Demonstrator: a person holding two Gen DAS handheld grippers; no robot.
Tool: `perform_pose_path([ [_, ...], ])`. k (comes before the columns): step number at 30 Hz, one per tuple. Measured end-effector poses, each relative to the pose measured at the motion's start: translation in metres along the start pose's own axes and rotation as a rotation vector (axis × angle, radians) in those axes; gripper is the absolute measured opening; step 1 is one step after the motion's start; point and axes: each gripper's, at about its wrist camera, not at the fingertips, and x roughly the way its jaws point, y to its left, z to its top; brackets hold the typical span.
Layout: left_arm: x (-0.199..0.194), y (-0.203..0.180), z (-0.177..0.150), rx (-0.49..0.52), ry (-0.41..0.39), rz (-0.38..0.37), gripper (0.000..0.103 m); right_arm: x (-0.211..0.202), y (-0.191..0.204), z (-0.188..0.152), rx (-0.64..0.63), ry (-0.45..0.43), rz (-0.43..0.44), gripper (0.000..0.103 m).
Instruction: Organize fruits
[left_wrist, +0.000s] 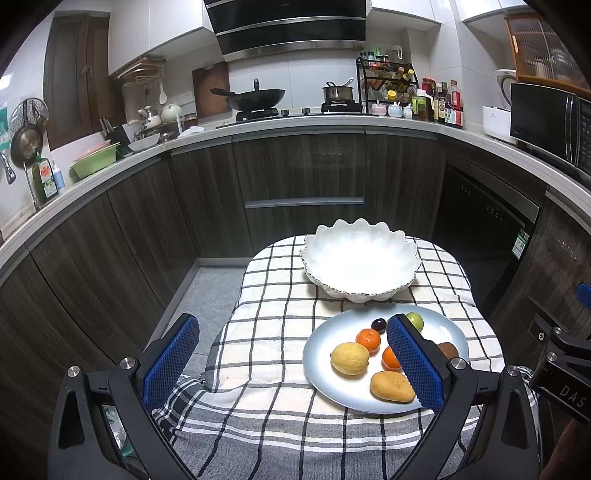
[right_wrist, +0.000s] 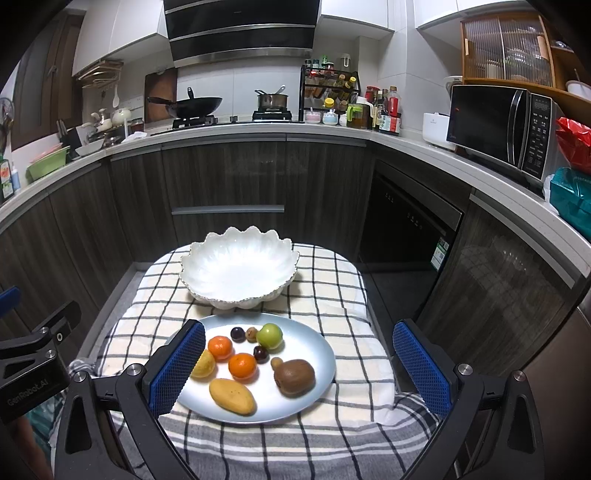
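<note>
Home kitchen: wok, microwave.

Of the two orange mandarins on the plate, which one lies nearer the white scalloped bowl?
The smaller-looking mandarin, beside the dark plum, lies nearer the bowl. The other mandarin sits closer to the mango at the plate's near side.

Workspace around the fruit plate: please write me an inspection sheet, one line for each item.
Surface: checked cloth covers the table.
Job's things: blue plate holds lemon, mango, two oranges, kiwi, green apple and small dark fruits; white scalloped bowl behind it is empty.
Clutter: nothing seen.
Grippers: left tongs and right tongs open, holding nothing.
Cables: nothing seen.
Surroundings: kitchen counter, wok, microwave.
</note>
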Motion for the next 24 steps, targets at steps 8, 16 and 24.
perform_pose_path([
  [8, 0.0025, -0.0052, -0.0049, 0.006, 0.004, -0.002, 0.103, 0.0006, 0.0004, -0.0007, 0.0, 0.0, 0.0, 0.103],
  [16, 0.0039, -0.0066, -0.0054, 0.007, 0.005, -0.002, 0.103, 0.0007, 0.0002, -0.0009, 0.0, 0.001, 0.0, 0.103],
  [24, 0.004, -0.0064, -0.0052, 0.006, 0.006, -0.002, 0.103, 0.0012, 0.0003, -0.0013, 0.0, 0.001, -0.001, 0.103],
])
